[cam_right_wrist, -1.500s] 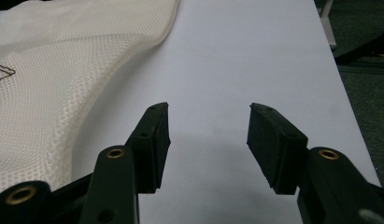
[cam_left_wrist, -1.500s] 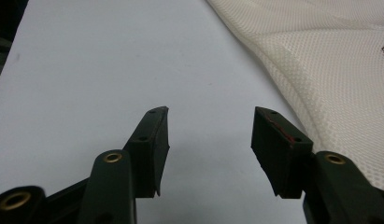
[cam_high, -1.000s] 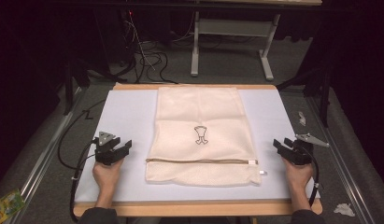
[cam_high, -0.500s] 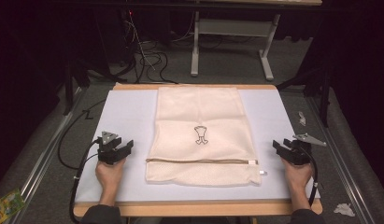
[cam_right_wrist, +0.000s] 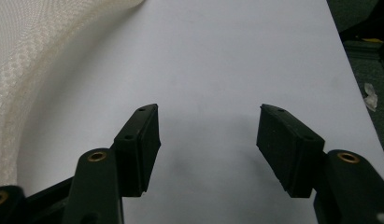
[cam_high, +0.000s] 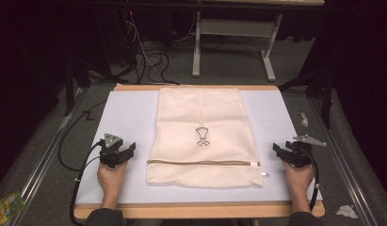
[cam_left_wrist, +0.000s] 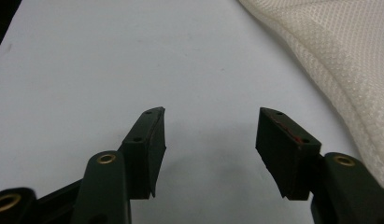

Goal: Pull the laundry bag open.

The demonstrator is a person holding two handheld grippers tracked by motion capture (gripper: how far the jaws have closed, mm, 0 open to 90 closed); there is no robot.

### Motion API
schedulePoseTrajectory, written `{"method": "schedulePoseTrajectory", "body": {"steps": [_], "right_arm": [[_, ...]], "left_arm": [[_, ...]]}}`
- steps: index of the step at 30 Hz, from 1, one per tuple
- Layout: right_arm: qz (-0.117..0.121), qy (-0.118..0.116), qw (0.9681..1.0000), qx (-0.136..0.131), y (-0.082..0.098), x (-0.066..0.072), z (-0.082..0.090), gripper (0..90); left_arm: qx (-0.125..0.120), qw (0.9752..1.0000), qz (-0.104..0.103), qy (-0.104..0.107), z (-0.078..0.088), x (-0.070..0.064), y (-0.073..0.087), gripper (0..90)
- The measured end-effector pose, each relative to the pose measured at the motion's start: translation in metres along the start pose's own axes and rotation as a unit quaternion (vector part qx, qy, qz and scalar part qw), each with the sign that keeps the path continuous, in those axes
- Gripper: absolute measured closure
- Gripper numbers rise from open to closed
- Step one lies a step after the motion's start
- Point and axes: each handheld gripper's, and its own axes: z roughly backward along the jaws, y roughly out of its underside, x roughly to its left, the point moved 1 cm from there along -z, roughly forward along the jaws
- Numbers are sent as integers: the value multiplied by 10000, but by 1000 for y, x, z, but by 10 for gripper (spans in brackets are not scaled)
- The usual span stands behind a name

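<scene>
Black fingers [cam_left_wrist: 147, 140] just opened wide, holding nothing

Am seeing cream mesh laundry bag [cam_high: 200, 120] showing fine woven dot texture, small dark outline emblem [cam_high: 202, 136] printed near centre, brownish zipper line [cam_high: 203, 163] running across lower part with small white pull tab [cam_high: 264, 174]. Pale lavender-white table mat [cam_high: 127, 117] lying inside light wooden table edge [cam_high: 196, 210]. Am holding matte black left gripper [cam_left_wrist: 210, 140], thin red streak showing on one pad; black right gripper [cam_right_wrist: 208, 135], brass-coloured rivets glinting on both.
</scene>
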Motion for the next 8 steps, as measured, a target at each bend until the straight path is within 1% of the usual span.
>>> {"method": "schedulePoseTrajectory", "body": {"steps": [5, 8], "right_arm": [[282, 64, 9996, 54, 0, 5, -2, 378], [275, 76, 9996, 64, 0, 5, -2, 376]], "left_arm": [[16, 10000, -28, 26, 0, 0, 0, 419], [47, 10000, -17, 40, 0, 0, 0, 415]]}}
